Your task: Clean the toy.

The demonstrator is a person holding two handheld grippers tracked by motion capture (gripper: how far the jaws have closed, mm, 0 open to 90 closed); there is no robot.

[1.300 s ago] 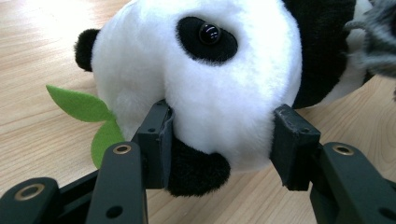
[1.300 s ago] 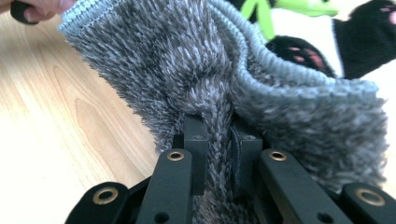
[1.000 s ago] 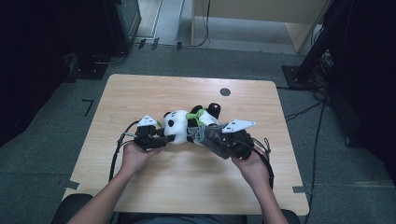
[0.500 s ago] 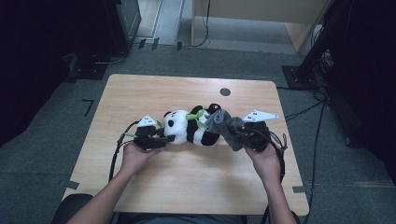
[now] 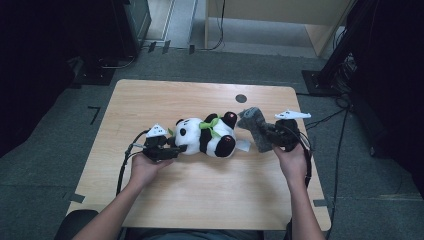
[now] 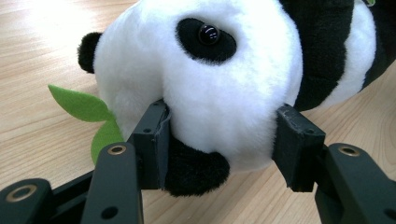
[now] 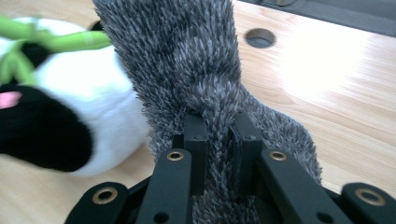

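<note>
- Squeezing the soft panda toy [image 6: 224, 84] by its head, the left gripper [image 6: 219, 140] fingers have just been opening a bit
- Pinching the fluffy grey cloth [image 7: 187, 60], the right gripper [image 7: 219, 135] fingers clamp tight on a light, floppy fold

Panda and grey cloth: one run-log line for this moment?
left gripper: jaws around panda head, just opening | right gripper: shut on grey cloth, beside panda | table: panda lying

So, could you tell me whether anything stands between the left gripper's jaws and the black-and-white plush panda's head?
Nothing visible does: the left gripper has its jaws on either side of the black-and-white plush panda's muzzle, both pads against the fur.
</note>
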